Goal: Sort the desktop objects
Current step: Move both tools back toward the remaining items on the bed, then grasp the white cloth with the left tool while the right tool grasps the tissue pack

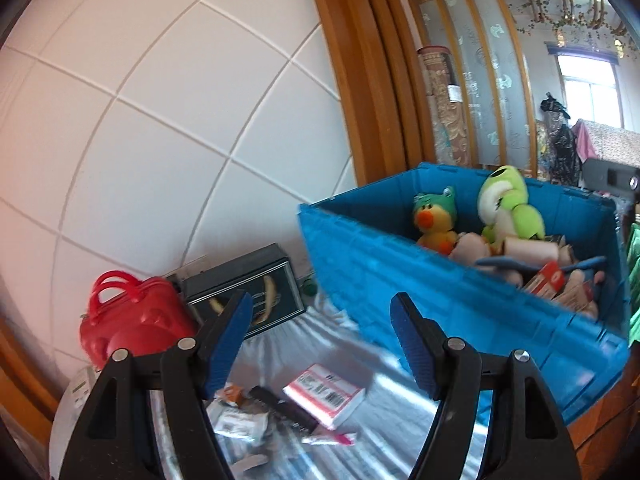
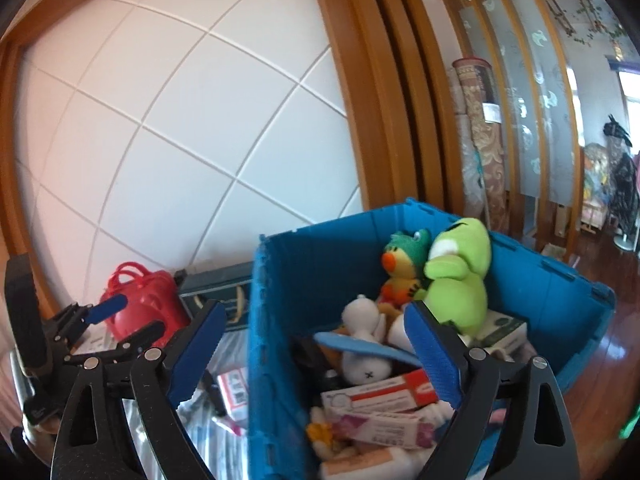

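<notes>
The right tool (image 2: 312, 344) is hanging over the blue crate (image 2: 280, 280) of toys and boxes, jaws apart and empty. The left tool (image 1: 320, 340), also gaping with nothing between, is hovering above the foil-covered table (image 1: 400, 420), where a pink-and-white box (image 1: 324, 394) is lying beside the crate.

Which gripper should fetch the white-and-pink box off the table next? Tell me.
Left. The left gripper is open and empty, over the table with the box just below its fingers. The right gripper, also open and empty, hangs over the blue bin, the box off to its side.
</notes>
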`<act>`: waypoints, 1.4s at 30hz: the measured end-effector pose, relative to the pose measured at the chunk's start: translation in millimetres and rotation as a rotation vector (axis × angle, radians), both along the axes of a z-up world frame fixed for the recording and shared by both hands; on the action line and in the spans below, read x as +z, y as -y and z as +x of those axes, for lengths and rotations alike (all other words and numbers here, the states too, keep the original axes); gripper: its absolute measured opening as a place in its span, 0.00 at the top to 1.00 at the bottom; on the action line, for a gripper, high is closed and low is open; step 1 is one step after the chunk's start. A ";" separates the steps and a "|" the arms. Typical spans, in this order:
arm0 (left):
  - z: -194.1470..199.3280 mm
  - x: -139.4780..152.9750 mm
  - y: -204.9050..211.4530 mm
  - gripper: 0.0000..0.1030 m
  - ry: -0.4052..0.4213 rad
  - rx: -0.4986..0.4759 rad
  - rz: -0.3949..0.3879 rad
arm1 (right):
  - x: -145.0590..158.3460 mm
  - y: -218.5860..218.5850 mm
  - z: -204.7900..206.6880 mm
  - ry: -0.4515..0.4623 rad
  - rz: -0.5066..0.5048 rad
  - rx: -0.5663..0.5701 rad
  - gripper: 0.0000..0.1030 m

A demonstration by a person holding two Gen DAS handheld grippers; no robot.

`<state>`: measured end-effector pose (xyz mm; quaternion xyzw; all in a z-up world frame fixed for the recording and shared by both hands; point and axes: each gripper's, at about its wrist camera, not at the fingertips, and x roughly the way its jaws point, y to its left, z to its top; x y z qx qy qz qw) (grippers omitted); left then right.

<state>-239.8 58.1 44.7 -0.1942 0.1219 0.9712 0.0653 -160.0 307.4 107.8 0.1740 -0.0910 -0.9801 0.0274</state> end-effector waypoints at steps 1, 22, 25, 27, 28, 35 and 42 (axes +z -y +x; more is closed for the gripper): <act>5.8 -3.1 21.0 0.31 0.004 0.026 -0.013 | 0.8 13.9 -2.3 -0.004 -0.001 0.021 0.06; 35.4 -156.2 214.0 0.31 0.319 0.230 0.043 | -145.7 197.3 -105.8 0.339 0.052 0.324 0.01; 22.9 -180.9 207.4 0.31 0.367 0.218 0.053 | -177.5 201.4 -130.3 0.429 0.090 0.345 0.01; 14.3 -194.9 204.2 0.31 0.400 0.205 0.074 | -200.7 203.5 -148.5 0.485 0.125 0.348 0.01; 9.7 -201.5 202.7 0.31 0.415 0.204 0.079 | -213.0 203.6 -158.6 0.515 0.136 0.347 0.01; -22.2 -241.1 201.2 0.31 0.514 0.198 0.095 | -268.6 210.9 -215.4 0.632 0.232 0.355 0.01; -42.9 -267.4 198.8 0.31 0.583 0.152 0.112 | -308.4 219.0 -258.9 0.736 0.365 0.371 0.01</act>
